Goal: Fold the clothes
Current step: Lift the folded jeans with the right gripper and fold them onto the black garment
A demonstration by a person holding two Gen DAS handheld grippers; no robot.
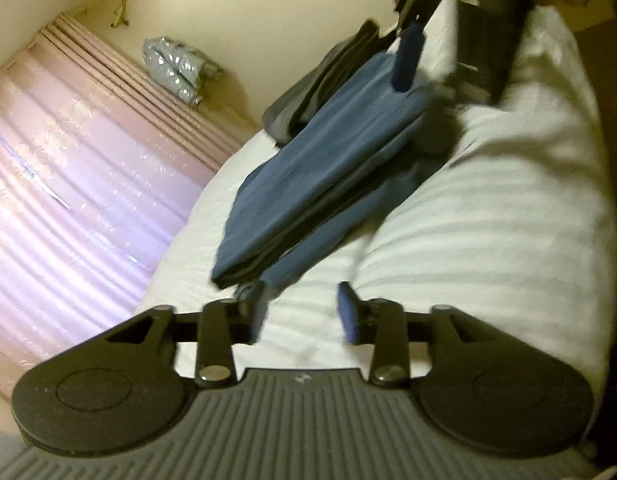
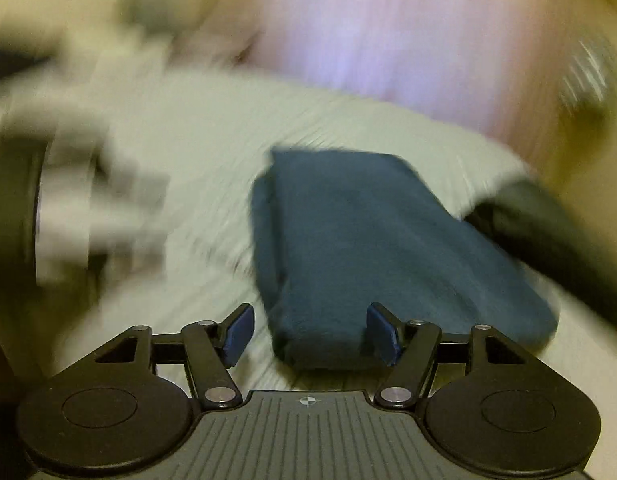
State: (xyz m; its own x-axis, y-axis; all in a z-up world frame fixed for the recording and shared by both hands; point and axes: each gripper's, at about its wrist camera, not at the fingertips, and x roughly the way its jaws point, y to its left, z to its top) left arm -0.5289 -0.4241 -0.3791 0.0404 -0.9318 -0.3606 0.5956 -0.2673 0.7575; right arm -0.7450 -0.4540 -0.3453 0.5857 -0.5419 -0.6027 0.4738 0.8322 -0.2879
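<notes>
Folded blue garment (image 1: 308, 184) lies mid-frame on the striped bed (image 1: 488, 240), dark clothes (image 1: 320, 80) at its upper edge. Left gripper (image 1: 302, 312) and right gripper (image 2: 310, 334) both stand apart, pads pressing nothing. Bare bedding lower right.

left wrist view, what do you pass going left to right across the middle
pink curtain → silver bag → grey clothes → blue folded garment → white striped bedding
</notes>
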